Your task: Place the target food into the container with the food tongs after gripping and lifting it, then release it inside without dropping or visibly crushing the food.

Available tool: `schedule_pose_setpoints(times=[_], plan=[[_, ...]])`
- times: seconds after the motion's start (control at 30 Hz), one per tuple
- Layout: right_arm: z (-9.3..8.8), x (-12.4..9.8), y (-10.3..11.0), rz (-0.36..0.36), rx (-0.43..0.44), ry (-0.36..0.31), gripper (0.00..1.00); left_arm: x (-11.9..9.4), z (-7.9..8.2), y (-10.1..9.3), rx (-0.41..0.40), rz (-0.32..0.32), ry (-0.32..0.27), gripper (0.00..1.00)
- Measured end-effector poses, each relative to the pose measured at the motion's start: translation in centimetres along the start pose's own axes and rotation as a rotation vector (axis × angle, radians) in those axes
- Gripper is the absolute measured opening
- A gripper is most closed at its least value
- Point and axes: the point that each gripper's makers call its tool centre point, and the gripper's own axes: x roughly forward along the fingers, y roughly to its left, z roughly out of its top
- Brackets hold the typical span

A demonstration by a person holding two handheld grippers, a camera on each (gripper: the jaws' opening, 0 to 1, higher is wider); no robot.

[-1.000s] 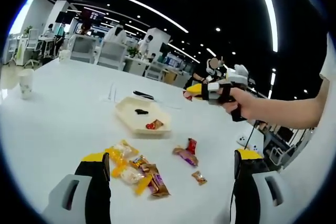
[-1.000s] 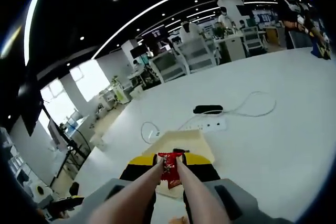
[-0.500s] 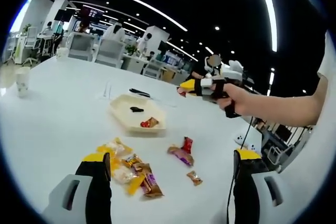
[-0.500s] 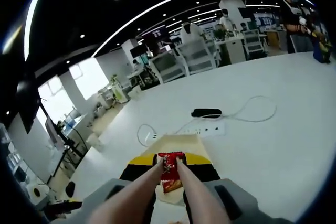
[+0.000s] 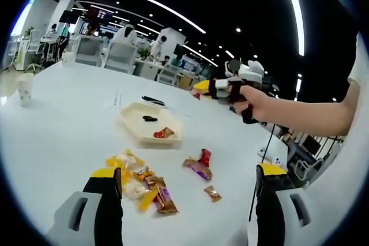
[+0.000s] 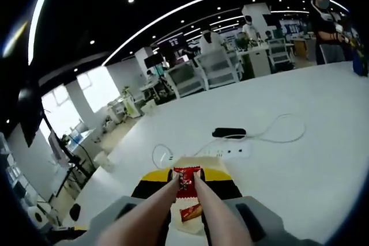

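Since a second ago my right gripper point(image 5: 203, 86) has risen a little above the tray, red packet unchanged in the tongs; in the right gripper view a second red-orange snack point(image 6: 191, 212) now shows in the tray below

White tabletop point(image 5: 63, 125) – wide, round-edged, office desks and chairs beyond its far edge

Cream tray point(image 5: 136, 124) – the container, toward the far middle of the tabletop; holds a dark piece point(image 5: 149, 118) and a red-orange wrapped snack point(image 5: 163, 133), apart from each other

Right gripper – held in a hand point(image 5: 252, 101), above and to the right of the tray in the left gripper view; jaws pressed on the pink food tongs point(image 6: 173, 200), whose tips pinch a red snack packet point(image 6: 187, 178) over the tray

Left gripper point(image 5: 187, 180) – jaws spread wide, holding nothing, low near the near edge

Loose snacks – yellow and brown pile point(image 5: 141, 185) by the left jaw; red and purple pair point(image 5: 199, 163) mid-table; small brown candy point(image 5: 212, 193) nearest me

Paper cup point(image 5: 25, 90) near the left edge
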Motion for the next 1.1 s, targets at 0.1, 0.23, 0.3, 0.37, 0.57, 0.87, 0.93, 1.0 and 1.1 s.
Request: schedule_pose_setpoints(times=[0.1, 0.23, 0.3, 0.37, 0.57, 0.87, 0.93, 1.0, 1.1], plan=[[-0.5, 0.4, 0.5, 0.014, 0.012, 0.016, 0.18, 0.0, 0.1, 0.3, -0.007, 0.006, -0.005, 0.97], [-1.1, 0.8, 1.0, 0.011, 0.005, 0.016, 0.18, 0.2, 0.3, 0.5, -0.014, 0.01, -0.012, 0.97], [-1.0, 1.0, 1.2, 0.014, 0.003, 0.011, 0.18, 0.2, 0.3, 0.5, -0.016, 0.011, -0.011, 0.96], [-0.8, 1.1, 1.5, 0.025, 0.008, 0.01, 0.18, 0.3, 0.2, 0.5, -0.019, 0.011, -0.009, 0.97], [0.1, 1.9, 1.9, 0.035, -0.005, -0.008, 0.19, 0.5, 0.5, 0.2, -0.034, -0.009, -0.027, 0.99], [1.1, 2.7, 2.1, 0.046, -0.003, -0.031, 0.22, 0.9, 0.5, 0.2, -0.029, -0.015, -0.024, 0.99], [1.1, 2.8, 2.0, 0.046, -0.001, -0.032, 0.22, 0.9, 0.5, 0.2, -0.033, -0.015, -0.026, 0.99], [1.1, 2.7, 1.7, 0.04, 0.001, -0.033, 0.23, 0.9, 0.5, 0.4, -0.034, -0.014, -0.025, 0.99], [0.8, 2.3, 1.4, 0.037, 0.015, -0.033, 0.23, 0.8, 0.4, 0.5, -0.036, -0.012, -0.023, 0.99]])
